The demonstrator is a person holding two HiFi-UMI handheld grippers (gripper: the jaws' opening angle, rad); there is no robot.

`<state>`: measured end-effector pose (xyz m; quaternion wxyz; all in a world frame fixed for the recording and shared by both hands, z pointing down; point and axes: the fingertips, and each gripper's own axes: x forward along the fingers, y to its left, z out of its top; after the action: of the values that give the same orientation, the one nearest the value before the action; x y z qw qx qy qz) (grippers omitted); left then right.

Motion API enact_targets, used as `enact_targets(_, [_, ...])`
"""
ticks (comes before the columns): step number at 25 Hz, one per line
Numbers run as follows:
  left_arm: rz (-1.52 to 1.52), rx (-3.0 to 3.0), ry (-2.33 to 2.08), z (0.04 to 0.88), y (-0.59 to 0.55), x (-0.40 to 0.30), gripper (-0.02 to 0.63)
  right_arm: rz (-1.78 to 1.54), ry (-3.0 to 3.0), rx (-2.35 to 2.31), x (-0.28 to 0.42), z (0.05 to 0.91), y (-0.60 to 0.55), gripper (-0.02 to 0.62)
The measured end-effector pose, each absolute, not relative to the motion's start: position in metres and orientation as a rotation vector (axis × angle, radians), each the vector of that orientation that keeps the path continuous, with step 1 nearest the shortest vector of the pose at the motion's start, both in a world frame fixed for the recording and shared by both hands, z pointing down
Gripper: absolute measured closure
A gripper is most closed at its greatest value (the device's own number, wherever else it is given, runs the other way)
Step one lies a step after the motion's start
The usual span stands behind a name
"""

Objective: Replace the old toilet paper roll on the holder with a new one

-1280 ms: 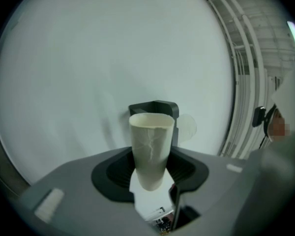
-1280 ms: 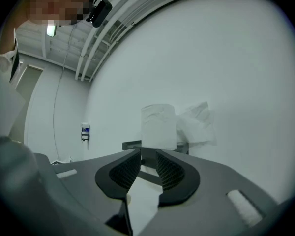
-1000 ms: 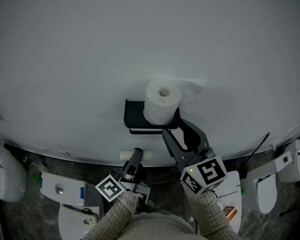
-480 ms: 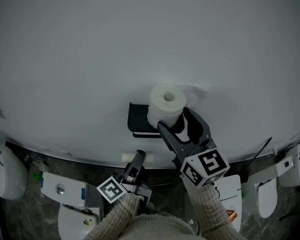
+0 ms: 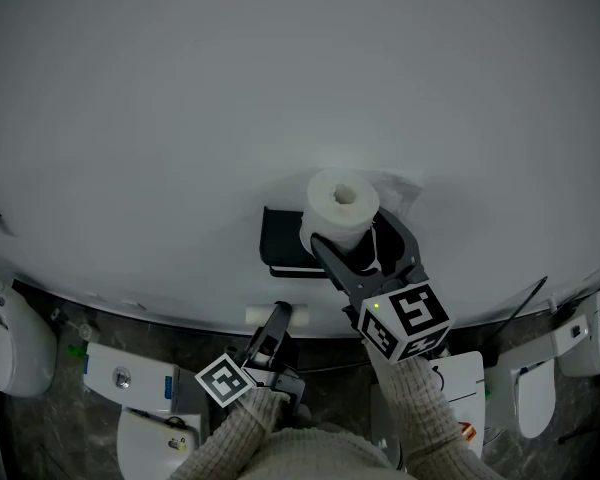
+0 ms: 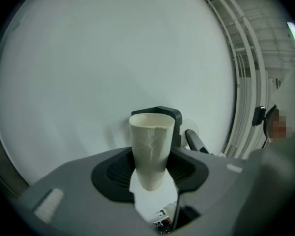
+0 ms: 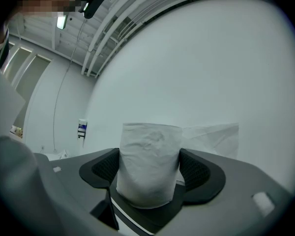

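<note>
Swap nearly done: new roll at the holder, old core removed.
My right tool had just been opening, jaws apart around the new roll, apparently seated on the black holder at frame centre. My left tool, lower centre, was clamped on the bare cardboard tube, not yet discarded.

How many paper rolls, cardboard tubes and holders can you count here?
Full white toilet paper roll: 1
Bare cardboard tube: 1
Black wall holder: 1
Total: 3
</note>
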<state>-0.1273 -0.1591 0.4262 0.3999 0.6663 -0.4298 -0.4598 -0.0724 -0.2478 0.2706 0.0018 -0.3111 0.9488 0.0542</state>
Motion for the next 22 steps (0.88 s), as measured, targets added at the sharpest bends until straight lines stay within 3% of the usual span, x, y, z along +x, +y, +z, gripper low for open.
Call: enact_targets(22, [-1.148, 1.686, -1.079, 0.4261, -0.158, -0.133, 0.43, 0.18, 2.926, -1.045, -0.0703, 0.2637, -0.2454, 0.227])
